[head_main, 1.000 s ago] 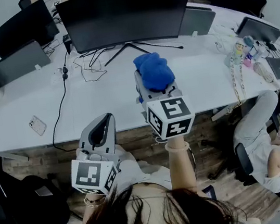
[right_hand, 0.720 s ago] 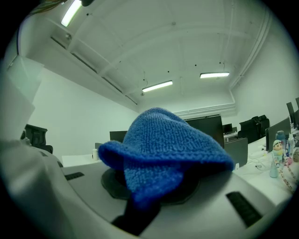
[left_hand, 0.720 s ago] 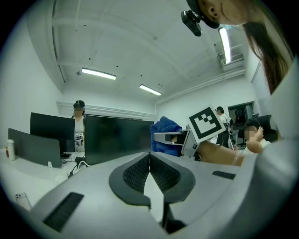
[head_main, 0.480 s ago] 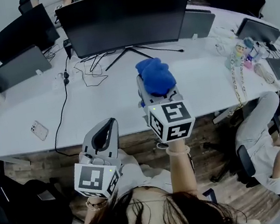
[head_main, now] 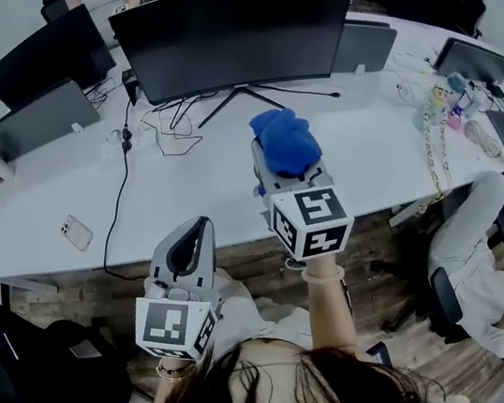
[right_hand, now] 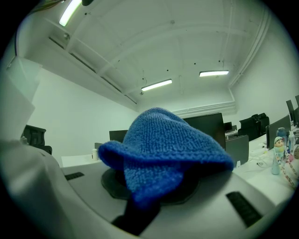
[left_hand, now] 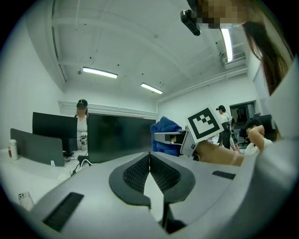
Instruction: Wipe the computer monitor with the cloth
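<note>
Right claw (head_main: 286, 166) clamped on blue cloth (head_main: 286, 138), left claw (head_main: 187, 237) pressed together, monitor (head_main: 235, 37) upright on desk (head_main: 52, 199) beyond.

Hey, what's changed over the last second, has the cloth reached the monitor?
Barely anything. The whole head view drifts slightly, so it is the camera shifting, not the tools. The right claw stays shut on the blue cloth, still short of the monitor. The left claw stays shut and empty, held low.
</note>
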Action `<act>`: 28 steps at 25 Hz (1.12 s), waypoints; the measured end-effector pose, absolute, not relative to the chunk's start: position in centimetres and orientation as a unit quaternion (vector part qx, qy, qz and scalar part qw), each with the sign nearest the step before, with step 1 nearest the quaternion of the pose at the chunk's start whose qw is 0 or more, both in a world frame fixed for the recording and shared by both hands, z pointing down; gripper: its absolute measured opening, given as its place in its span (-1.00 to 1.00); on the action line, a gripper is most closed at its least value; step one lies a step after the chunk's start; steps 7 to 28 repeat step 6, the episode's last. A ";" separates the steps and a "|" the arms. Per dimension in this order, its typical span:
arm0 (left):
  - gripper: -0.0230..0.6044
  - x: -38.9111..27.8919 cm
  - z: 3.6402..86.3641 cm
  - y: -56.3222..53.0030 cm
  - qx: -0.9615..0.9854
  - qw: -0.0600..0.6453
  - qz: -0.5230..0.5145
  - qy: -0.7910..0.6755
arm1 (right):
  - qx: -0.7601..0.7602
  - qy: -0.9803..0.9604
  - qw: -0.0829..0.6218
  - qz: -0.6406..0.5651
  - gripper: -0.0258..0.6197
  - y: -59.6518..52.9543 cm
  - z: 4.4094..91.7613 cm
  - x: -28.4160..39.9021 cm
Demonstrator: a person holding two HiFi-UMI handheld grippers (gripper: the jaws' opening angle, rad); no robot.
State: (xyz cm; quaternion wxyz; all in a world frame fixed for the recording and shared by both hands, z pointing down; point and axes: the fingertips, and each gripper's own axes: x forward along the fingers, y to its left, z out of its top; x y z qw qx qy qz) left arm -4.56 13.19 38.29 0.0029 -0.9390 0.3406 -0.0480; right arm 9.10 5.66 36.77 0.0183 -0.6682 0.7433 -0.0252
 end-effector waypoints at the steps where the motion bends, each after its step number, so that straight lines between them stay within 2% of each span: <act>1: -0.90 -4.7 38.3 13.2 -0.939 0.003 -0.048 0.341 | -0.669 0.743 0.017 -0.025 -0.61 5.6 36.8 9.1; 28: -0.90 -4.9 38.4 13.2 -0.938 0.001 -0.052 0.344 | -0.672 0.740 0.013 -0.024 -0.61 5.6 37.1 9.2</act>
